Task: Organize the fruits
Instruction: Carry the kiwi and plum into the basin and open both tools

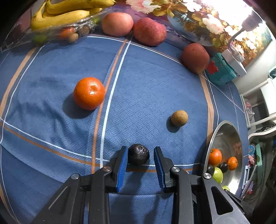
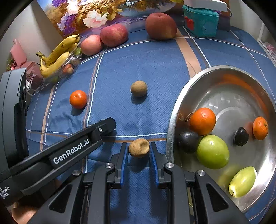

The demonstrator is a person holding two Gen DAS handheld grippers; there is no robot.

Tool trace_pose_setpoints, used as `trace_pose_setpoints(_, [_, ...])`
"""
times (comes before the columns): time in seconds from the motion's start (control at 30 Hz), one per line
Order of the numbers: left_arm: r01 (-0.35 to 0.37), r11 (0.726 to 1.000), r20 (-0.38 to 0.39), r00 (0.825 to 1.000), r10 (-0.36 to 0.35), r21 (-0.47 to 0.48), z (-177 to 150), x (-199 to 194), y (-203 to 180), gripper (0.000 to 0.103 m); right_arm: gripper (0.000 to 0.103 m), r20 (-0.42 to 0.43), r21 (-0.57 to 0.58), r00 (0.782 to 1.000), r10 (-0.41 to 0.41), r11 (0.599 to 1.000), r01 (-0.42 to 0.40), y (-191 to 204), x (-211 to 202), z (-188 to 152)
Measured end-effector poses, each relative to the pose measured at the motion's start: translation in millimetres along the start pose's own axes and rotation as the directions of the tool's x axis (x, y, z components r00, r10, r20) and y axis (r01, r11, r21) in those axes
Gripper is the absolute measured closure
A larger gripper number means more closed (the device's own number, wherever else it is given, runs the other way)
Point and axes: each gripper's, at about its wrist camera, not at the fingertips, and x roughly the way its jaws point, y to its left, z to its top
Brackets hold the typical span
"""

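My left gripper (image 1: 140, 155) is open around a dark plum (image 1: 138, 154) on the blue cloth; its left pad touches the plum and the right pad stands apart. My right gripper (image 2: 139, 148) is shut on a small brown fruit (image 2: 139, 147), just left of the steel bowl (image 2: 174, 118). The bowl holds two oranges (image 2: 202, 121), two dark plums (image 2: 241, 136) and two green fruits (image 2: 212, 151). On the cloth lie an orange (image 1: 89, 93) and another small brown fruit (image 1: 179, 118). The bowl also shows in the left wrist view (image 1: 222, 127).
Three red apples (image 1: 149, 31) line the far edge. Bananas (image 1: 60, 17) lie on a clear tray with small fruits at the far left. A teal box (image 1: 222, 70) and a flower picture (image 1: 198, 15) stand at the far right. The left gripper's body (image 2: 69, 151) crosses the right wrist view.
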Motion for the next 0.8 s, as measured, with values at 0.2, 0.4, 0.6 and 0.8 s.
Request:
trace_pose_setpoints(0.2, [-0.019, 1.0, 0.007, 1.0, 0.019, 0.011, -3.0, 1.0, -6.3, 0.078, 0.077, -0.002, 0.011, 1.0, 0.015, 1.0, -0.015, -1.5, 1.3, 3.2])
trace_pose_setpoints(0.4, [0.01, 1.0, 0.016, 1.0, -0.009, -0.011, -0.1, -7.1, 3.5, 0.078, 0.077, 0.009, 0.02, 0.999, 0.033, 0.999, -0.033, -4.0, -5.1, 3.9])
trace_pose_setpoints(0.6, [0.069, 0.997, 0.067, 0.995, -0.067, -0.023, 5.8, -31.8, 2.0, 0.078, 0.077, 0.07, 0.037, 0.995, 0.069, 0.997, -0.072, -9.4, -28.3, 8.0])
trace_pose_setpoints(0.8, [0.13, 0.991, 0.109, 0.985, -0.134, 0.044, 3.9, -55.7, -23.2, 0.078, 0.077, 0.161, 0.121, 0.987, -0.012, 0.993, -0.007, -44.0, -61.5, 12.3])
